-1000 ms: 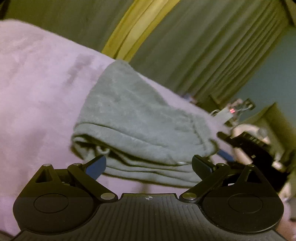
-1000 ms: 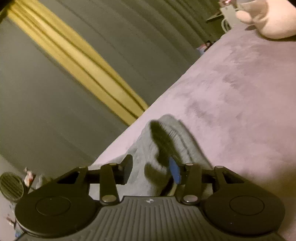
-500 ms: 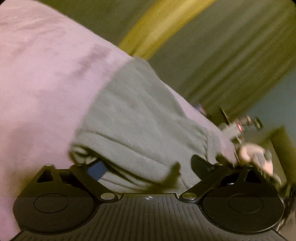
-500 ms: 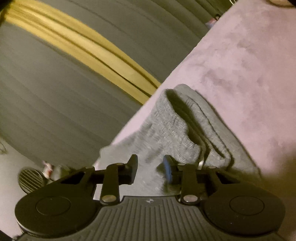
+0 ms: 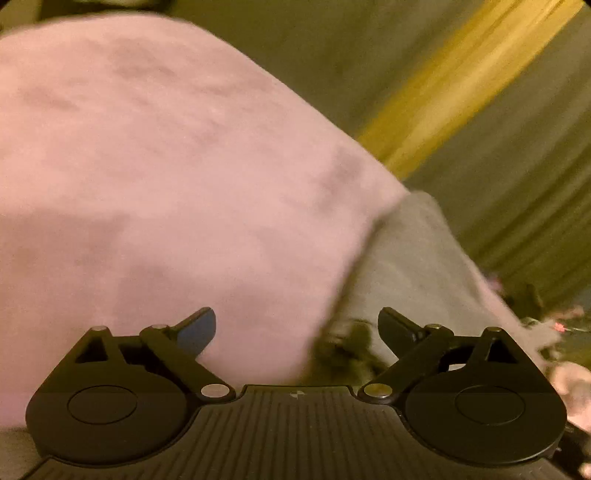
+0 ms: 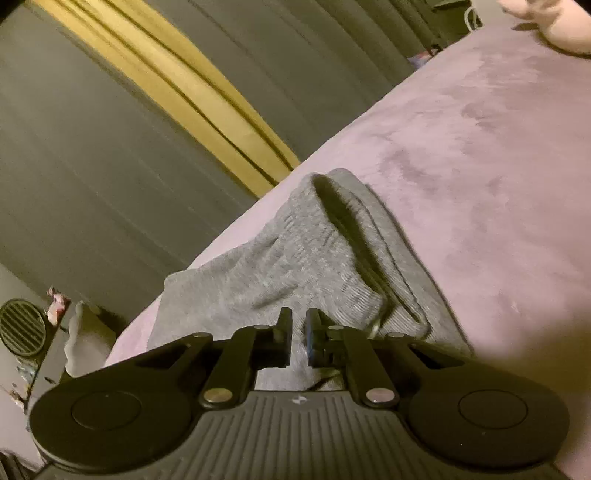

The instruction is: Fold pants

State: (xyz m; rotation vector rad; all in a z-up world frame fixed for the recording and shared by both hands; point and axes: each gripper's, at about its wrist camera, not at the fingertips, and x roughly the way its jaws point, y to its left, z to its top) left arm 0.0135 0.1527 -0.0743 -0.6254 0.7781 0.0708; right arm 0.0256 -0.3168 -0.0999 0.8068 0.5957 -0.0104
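The pants (image 6: 295,258) are laid on the bed cover (image 6: 480,166), near its edge. Behind that edge, curtains (image 6: 147,129) are hung. A stuffed toy (image 6: 565,33) is set on the cover, well behind the pants.

Right hand-held gripper (image 6: 298,334) now closed.

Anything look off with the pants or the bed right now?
One thing: the grey pants are bunched, not flat. Their ribbed waistband stands up in a ridge, gaping open, at the far edge of the pink bedspread by the curtain. The right gripper has shut on that fabric; the left gripper is opening, holding nothing.
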